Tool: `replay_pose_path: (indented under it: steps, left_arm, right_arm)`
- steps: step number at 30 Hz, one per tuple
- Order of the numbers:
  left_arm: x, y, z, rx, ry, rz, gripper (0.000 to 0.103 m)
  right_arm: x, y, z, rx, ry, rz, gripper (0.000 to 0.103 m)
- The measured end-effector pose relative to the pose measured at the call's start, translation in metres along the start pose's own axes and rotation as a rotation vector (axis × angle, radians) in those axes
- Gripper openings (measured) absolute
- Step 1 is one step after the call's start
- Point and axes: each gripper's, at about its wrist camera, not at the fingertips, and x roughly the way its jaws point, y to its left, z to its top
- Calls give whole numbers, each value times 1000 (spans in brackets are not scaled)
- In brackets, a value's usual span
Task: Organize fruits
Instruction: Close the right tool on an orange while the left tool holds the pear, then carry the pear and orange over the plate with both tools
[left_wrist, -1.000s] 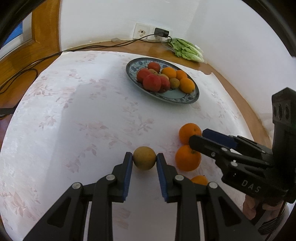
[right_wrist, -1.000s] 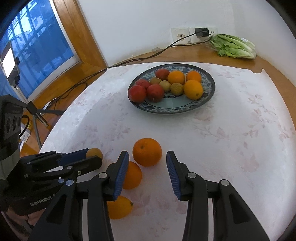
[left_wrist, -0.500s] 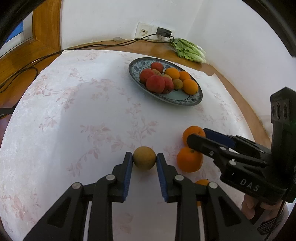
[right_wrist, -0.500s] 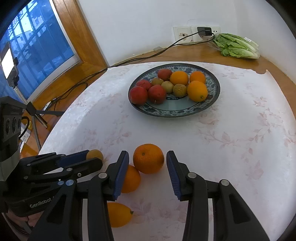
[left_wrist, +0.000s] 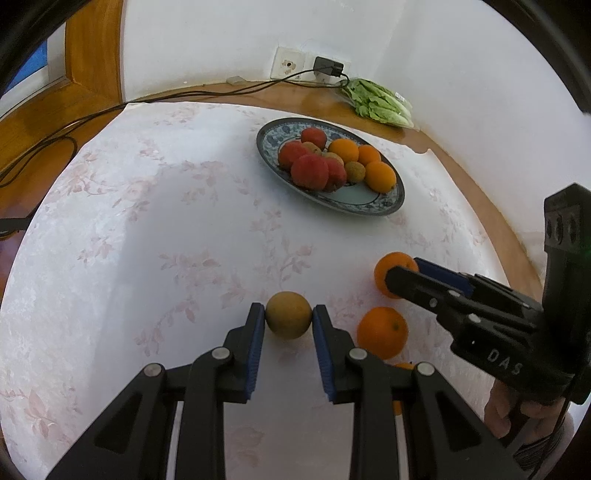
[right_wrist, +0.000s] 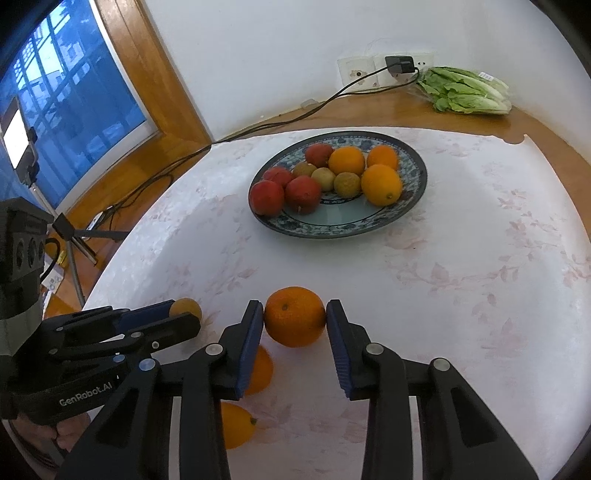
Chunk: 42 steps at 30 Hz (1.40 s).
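Note:
My left gripper (left_wrist: 289, 320) is shut on a small brown-yellow round fruit (left_wrist: 289, 314), held just over the white floral tablecloth. My right gripper (right_wrist: 294, 318) is shut on an orange (right_wrist: 294, 316); it also shows in the left wrist view (left_wrist: 392, 272). A blue patterned plate (right_wrist: 413, 199) at the far centre holds red fruits, oranges and small brown fruits. Two more oranges (right_wrist: 260, 369) (right_wrist: 236, 424) lie on the cloth under my right gripper's left finger. The brown fruit shows in the right wrist view (right_wrist: 186, 307).
A bagged lettuce (right_wrist: 465, 90) lies on the wooden ledge at the back right. A wall socket with a charger (right_wrist: 399, 64) and cables run along the ledge. A window and a tripod (right_wrist: 74, 236) stand to the left.
My right gripper has closed onto the orange, which was loose between its open fingers. Both grippers have pulled back slightly from the plate. My left gripper keeps its hold on the brown fruit.

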Motion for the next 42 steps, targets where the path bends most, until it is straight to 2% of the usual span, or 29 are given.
replay_pose_path:
  steps: [18,29,42]
  left_arm:
    - [7,-20,32,39,-21,-21,28]
    - [13,-43,62,95,-74,-29,28]
    - [45,-43,78,83,-41,-12,28]
  right_arm:
    - [-19,-21,10,20,-37,-30,36]
    - [-19,-27,26,21,-63,-36,36]
    - [-12,-36,42,38,-83,-43,36]
